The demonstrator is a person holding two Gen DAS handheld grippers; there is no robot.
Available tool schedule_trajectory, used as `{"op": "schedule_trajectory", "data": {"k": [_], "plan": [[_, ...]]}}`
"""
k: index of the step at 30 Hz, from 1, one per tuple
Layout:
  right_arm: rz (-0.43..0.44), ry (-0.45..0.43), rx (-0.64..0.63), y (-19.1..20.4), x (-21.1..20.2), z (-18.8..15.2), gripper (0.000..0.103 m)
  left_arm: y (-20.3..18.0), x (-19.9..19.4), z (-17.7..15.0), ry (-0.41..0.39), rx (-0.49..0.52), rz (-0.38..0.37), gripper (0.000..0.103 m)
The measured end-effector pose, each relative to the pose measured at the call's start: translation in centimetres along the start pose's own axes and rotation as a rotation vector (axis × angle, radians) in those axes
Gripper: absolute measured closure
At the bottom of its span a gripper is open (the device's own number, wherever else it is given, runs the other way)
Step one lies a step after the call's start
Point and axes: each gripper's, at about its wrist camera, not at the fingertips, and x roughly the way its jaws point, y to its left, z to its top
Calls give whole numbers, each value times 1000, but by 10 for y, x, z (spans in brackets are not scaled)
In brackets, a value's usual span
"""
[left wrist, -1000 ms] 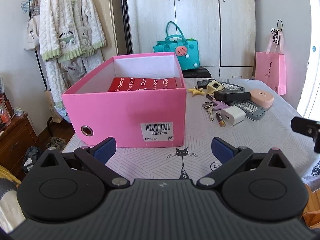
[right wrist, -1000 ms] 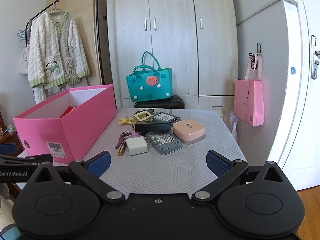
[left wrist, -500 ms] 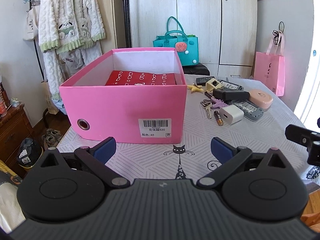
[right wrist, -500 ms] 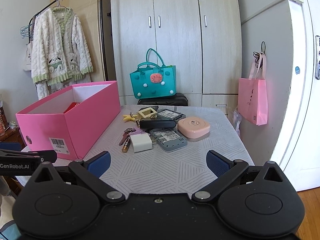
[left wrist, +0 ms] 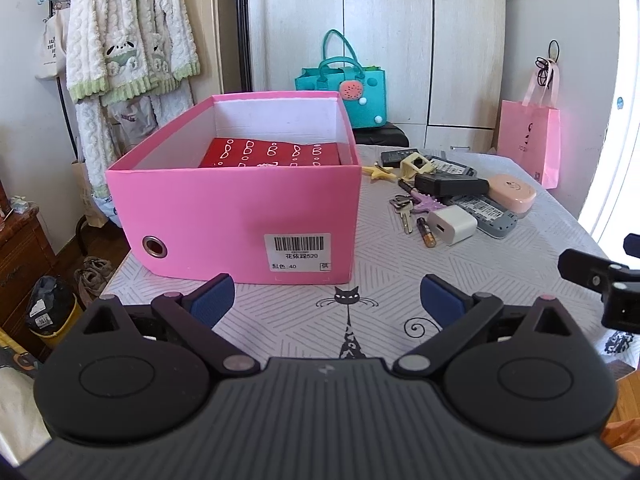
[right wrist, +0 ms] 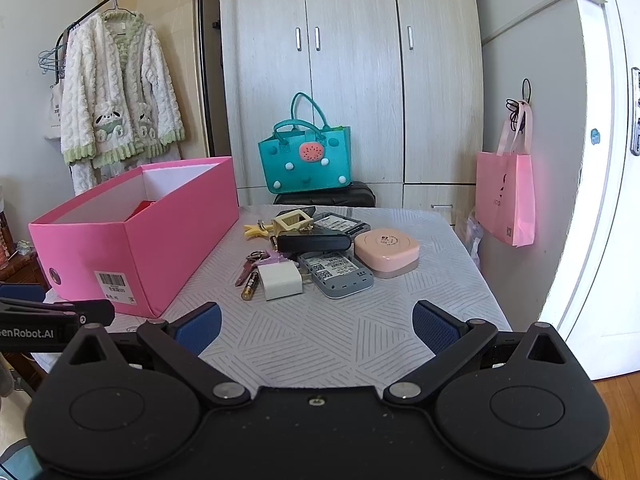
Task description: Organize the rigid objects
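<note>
Here, from the left wrist, the left tool (left wrist: 326, 298) hangs low over the near edge of the bench (left wrist: 500, 264), its blue-padded jaws spread wide with nothing between them. Ahead at 11 o'clock sits the open pink cardboard box (left wrist: 240, 208), a red patterned packet (left wrist: 272, 154) lying flat inside. At 1 o'clock, just beside the box, a cluster of small rigid things lies on the patterned cloth: a white cube charger (left wrist: 452, 225), a battery (left wrist: 425, 232), keys (left wrist: 403, 209), a grey rectangular device (left wrist: 486, 213) and a round pink case (left wrist: 512, 193).

From the right wrist, the right tool (right wrist: 316, 326) is likewise wide open and empty, above the bench's near edge. The same cluster lies at 12 o'clock, the white charger (right wrist: 280, 280) nearest, the pink box (right wrist: 136, 236) at 10 o'clock.
</note>
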Motion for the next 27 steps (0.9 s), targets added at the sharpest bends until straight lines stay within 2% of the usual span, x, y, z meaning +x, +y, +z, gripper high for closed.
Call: {"op": "schedule_trajectory", "data": {"k": [7, 11, 16, 18, 20, 24, 27], "plan": [[14, -15, -1, -2, 2, -1, 0, -1, 9, 1, 32, 10, 22, 2], [40, -138, 23, 0, -6, 5, 0, -3, 15, 4, 48, 49, 16, 3], [129, -211, -25, -4, 2, 12, 0, 3, 12, 19, 36, 81, -12, 3], [158, -237, -32, -11, 7, 14, 0, 6, 8, 27, 5, 146, 12, 3], [176, -266, -39, -19, 11, 16, 0, 14, 8, 37, 16, 169, 15, 3], [147, -237, -4, -36, 31, 25, 0, 40, 22, 67, 98, 162, -37, 3], [107, -163, 7, -49, 52, 32, 0, 57, 25, 88, 78, 192, -23, 3]]}}
